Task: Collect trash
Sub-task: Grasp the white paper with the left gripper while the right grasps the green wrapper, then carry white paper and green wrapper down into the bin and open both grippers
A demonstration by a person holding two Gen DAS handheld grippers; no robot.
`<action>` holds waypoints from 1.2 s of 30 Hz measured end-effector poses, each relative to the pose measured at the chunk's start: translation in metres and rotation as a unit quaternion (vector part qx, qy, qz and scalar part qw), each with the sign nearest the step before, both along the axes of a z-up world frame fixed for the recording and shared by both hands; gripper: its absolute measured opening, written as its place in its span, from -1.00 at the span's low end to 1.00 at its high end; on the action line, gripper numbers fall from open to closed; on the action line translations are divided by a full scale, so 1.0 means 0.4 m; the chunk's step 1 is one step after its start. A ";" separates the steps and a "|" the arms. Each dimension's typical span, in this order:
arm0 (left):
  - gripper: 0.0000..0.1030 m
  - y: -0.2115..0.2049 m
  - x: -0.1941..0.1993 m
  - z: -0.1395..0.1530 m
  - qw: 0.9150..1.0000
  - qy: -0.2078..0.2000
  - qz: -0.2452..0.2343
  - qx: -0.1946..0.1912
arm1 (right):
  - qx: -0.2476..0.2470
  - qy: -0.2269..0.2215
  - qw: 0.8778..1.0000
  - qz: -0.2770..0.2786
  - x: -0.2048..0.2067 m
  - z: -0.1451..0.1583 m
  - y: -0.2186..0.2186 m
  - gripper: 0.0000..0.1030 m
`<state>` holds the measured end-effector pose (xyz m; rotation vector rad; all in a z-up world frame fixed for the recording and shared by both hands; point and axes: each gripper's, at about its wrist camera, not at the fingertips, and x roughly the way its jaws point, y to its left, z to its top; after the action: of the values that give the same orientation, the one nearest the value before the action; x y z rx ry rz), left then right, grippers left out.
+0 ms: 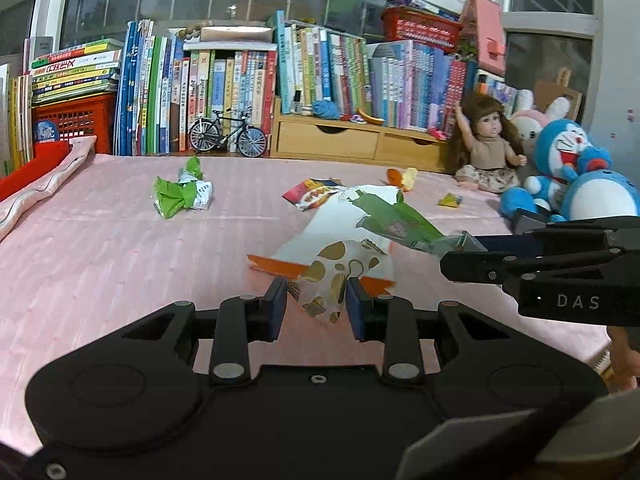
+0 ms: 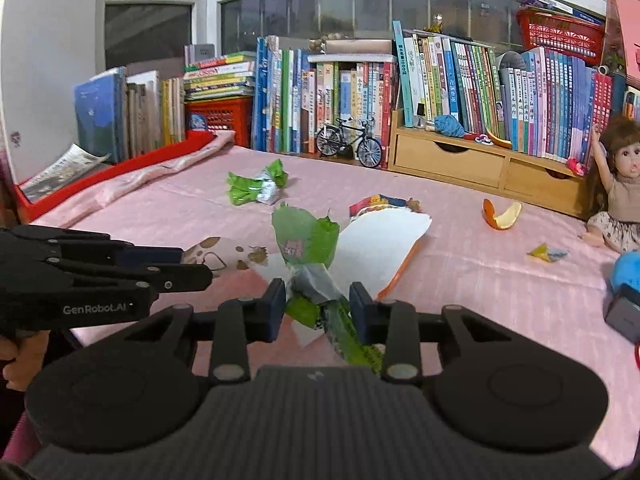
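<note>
My left gripper (image 1: 316, 308) is shut on the lower corner of a white and orange snack bag (image 1: 340, 236) with brown spots, held just above the pink bed cover (image 1: 120, 260). My right gripper (image 2: 318, 308) is shut on the twisted end of a green wrapper (image 2: 308, 240), which stands up in front of the same white bag (image 2: 384, 248). The two grippers sit close together, each visible from the side in the other's view. More trash lies on the bed: a crumpled green wrapper (image 1: 180, 196), a red snack packet (image 1: 310, 194), an orange peel (image 2: 502, 216) and a small yellow wrapper (image 2: 548, 252).
Rows of books, a toy bicycle (image 1: 228, 134) and a wooden drawer unit (image 1: 352, 140) line the far edge of the bed. A doll (image 1: 488, 148) and blue plush toys (image 1: 568, 168) sit at the right. A folded pink blanket (image 1: 44, 184) lies at the left.
</note>
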<state>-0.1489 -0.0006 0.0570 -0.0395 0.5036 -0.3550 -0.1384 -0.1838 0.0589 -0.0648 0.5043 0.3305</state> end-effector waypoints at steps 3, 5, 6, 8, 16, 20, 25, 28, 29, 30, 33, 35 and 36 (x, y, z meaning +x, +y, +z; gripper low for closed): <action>-0.42 0.008 -0.058 -0.001 1.000 -0.002 -0.011 -0.004 | 0.006 0.002 1.000 0.008 -0.054 -0.008 -0.005 -0.22; -0.42 0.013 -0.091 -0.004 1.000 -0.001 -0.016 -0.009 | 0.005 0.005 1.000 0.013 -0.092 -0.019 -0.007 -0.22; -0.42 0.015 -0.109 -0.006 1.000 -0.001 -0.018 -0.010 | 0.004 0.008 1.000 0.014 -0.107 -0.024 -0.009 -0.22; -0.42 0.016 -0.144 -0.010 1.000 -0.002 -0.022 -0.009 | 0.004 0.017 1.000 0.019 -0.138 -0.037 -0.012 -0.22; -0.42 0.025 -0.258 -0.048 0.999 0.022 -0.041 -0.005 | 0.002 0.045 0.999 0.026 -0.242 -0.100 -0.015 -0.22; -0.42 0.027 -0.292 -0.084 0.998 0.044 -0.044 0.005 | 0.004 0.063 0.998 0.022 -0.273 -0.141 -0.014 -0.23; -0.42 0.011 -0.302 -0.168 0.993 0.104 -0.051 0.025 | 0.016 0.100 0.995 0.015 -0.283 -0.202 -0.012 -0.24; -0.42 0.002 -0.304 -0.211 0.990 0.126 -0.052 0.035 | 0.021 0.123 0.992 0.007 -0.289 -0.244 -0.011 -0.25; -0.42 0.000 -0.305 -0.225 0.989 0.134 -0.053 0.038 | 0.022 0.128 0.991 0.004 -0.296 -0.258 -0.011 -0.26; -0.42 -0.002 -0.305 -0.234 0.988 0.138 -0.054 0.041 | 0.026 0.135 0.991 0.001 -0.300 -0.270 -0.013 -0.26; -0.42 -0.006 -0.310 -0.261 0.986 0.150 -0.057 0.052 | 0.037 0.156 0.987 -0.009 -0.308 -0.304 -0.021 -0.26; -0.42 -0.011 -0.310 -0.279 0.983 0.161 -0.060 0.059 | 0.043 0.168 0.985 -0.012 -0.312 -0.322 -0.025 -0.26; -0.42 -0.013 -0.310 -0.287 0.982 0.167 -0.060 0.062 | 0.044 0.173 0.984 -0.013 -0.314 -0.331 -0.026 -0.26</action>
<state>-0.2728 -0.0058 -0.0577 0.0536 0.8615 -0.4363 -0.2640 -0.1944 -0.0734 0.0877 0.8328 0.3393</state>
